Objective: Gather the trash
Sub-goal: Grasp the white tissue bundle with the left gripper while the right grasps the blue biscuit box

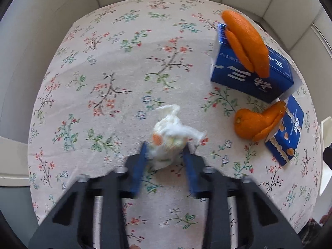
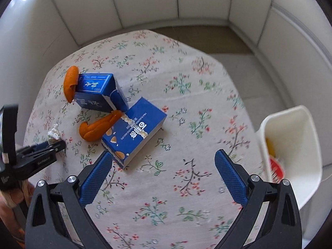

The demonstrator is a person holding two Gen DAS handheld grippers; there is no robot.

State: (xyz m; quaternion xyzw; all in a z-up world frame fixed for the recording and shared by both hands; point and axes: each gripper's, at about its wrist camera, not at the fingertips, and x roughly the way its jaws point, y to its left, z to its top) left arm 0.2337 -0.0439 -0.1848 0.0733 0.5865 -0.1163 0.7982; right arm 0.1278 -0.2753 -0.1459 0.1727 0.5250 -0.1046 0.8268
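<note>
My left gripper is shut on a crumpled white plastic wrapper, its blue fingers pressing both sides just above the floral tablecloth; it also shows in the right wrist view. My right gripper is open and empty over the cloth, with a blue biscuit box just ahead of its left finger. Orange peel lies against that box. A second blue box stands behind with another peel beside it. The white trash bin stands at the right, holding red and yellow rubbish.
The round table with the floral tablecloth is ringed by a white cushioned bench. In the left wrist view the boxes and peels sit at the right. The left gripper body is at the left edge.
</note>
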